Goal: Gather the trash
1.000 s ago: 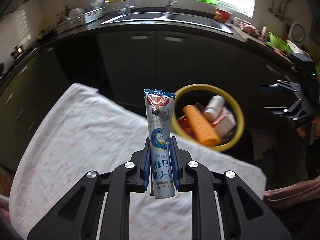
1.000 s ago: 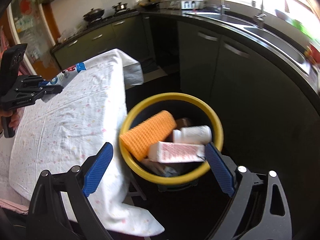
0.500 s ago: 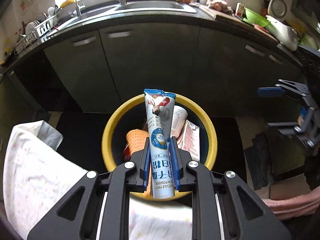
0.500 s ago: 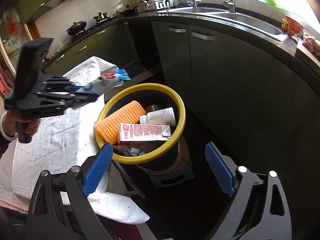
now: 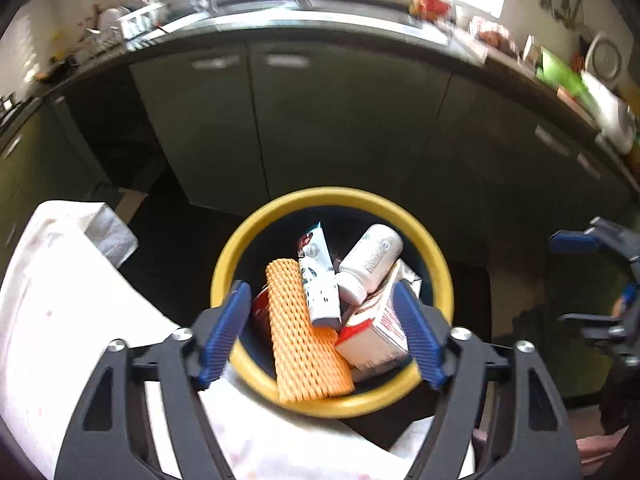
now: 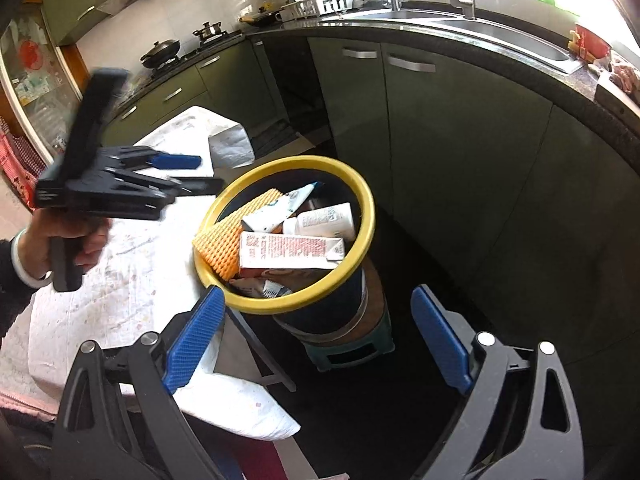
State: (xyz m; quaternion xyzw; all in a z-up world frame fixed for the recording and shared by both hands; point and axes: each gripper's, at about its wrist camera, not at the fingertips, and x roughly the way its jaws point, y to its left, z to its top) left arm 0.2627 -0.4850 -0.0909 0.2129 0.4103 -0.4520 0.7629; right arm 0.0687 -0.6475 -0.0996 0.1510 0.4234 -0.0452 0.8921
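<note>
Dim kitchen, dark green cabinet fronts curving round under a black worktop, steel sink by a bright window.

In front, a bench draped in a white cloth with faint pink speckles, one corner hanging toward the floor.

Just beside the bench edge, a round dark waste bin with a thick yellow rim, raised on a small green stool, probably so the mouth sits near bench height and rubbish can be dropped straight across.

Inside the bin, piled nearly to the rim: a flat orange foam net sleeve, a long white and red carton, a white plastic bottle lying on its side.

On top of the pile, the task's thing: a white and blue squeeze tube, resting on the orange sleeve and leaning against the bottle. Long axis running roughly from near rim to far rim in the left wrist view, crimped flat end toward the cabinets, blunt end nearer the camera, lying tilted, not upright.

Above the bin, left gripper, black frame with blue ribbed fingers, opening, spread wide, nothing between them; tube already lying free below. Held by a hand in a dark sleeve.

Right gripper off to the side, fingers wide and empty, seemingly waiting clear of the drop.
</note>
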